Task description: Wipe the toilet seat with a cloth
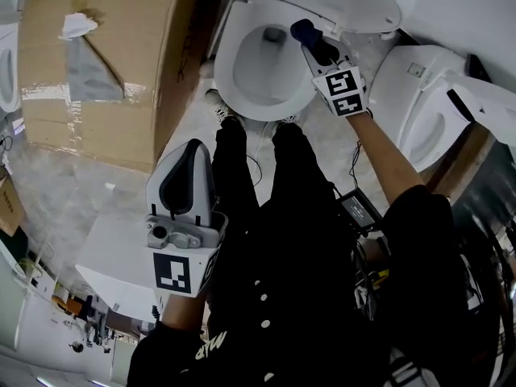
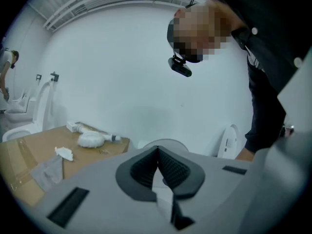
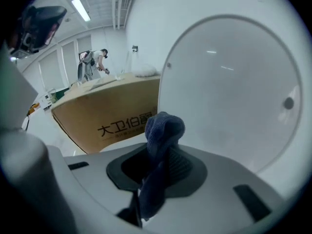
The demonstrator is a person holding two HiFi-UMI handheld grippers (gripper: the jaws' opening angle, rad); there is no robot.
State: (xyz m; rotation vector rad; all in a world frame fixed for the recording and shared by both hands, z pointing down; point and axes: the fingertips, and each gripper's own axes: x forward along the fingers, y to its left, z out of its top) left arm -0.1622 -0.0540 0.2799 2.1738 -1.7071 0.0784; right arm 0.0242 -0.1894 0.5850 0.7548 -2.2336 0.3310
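Clearly the right tool (image 1: pixel 314 45) is clamped on the blue cloth (image 1: pixel 305 31), holding it at the rim of the toilet seat (image 1: pixel 228 63), ready for wiping. The left tool (image 1: pixel 188 168), jaws together and empty, hangs back out of the way.

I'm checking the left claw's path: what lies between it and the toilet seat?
The head view shows the person's leg and shoe between the shut left claw and the toilet seat.

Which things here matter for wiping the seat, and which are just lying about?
For the job: blue cloth, clamped in the right tongs; toilet seat; raised lid.

Lying about: cardboard box; white scraps on it; neighbouring toilet; left tongs, shut and empty.
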